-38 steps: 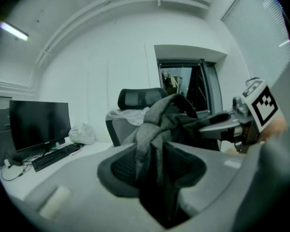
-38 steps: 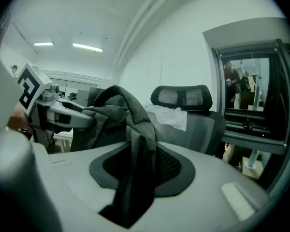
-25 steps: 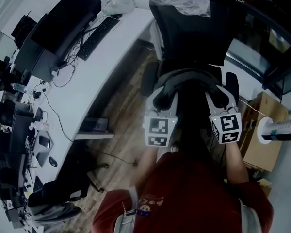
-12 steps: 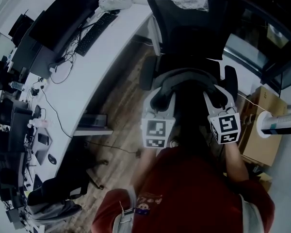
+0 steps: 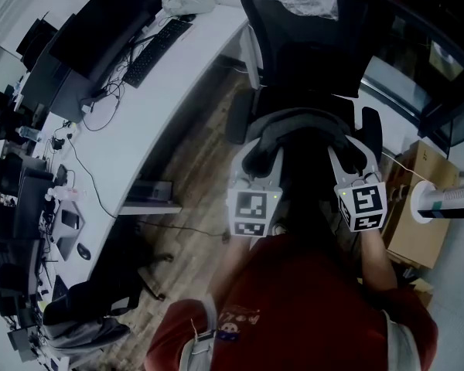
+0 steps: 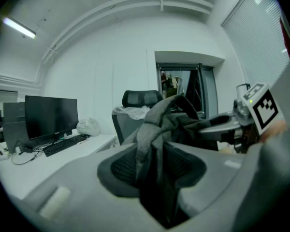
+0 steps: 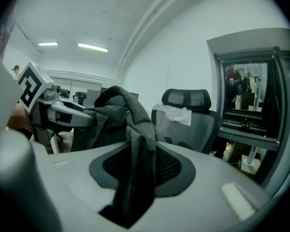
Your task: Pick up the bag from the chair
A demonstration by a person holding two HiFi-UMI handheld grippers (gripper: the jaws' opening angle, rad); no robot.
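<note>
White desk [image 5: 162,107] curves left of the black chair [image 5: 309,45] in my head view; the bag [image 5: 298,122] hangs between left gripper [image 5: 261,154] and right gripper [image 5: 346,151]. Left gripper view: jaws pinch its grey fabric. Right gripper view: likewise clamped on it.

dark grey cloth bag [image 6: 154,129] | black mesh office chair [image 5: 309,52] | white curved worktop [image 5: 162,107] | brown striped wooden floor [image 5: 197,168] | red shirt [image 5: 294,308] | black-and-white square-patterned marker cubes [image 5: 252,212]

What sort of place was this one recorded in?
Most likely an office: a long white desk carries a monitor and a keyboard, and a black mesh office chair stands beside it.
</note>
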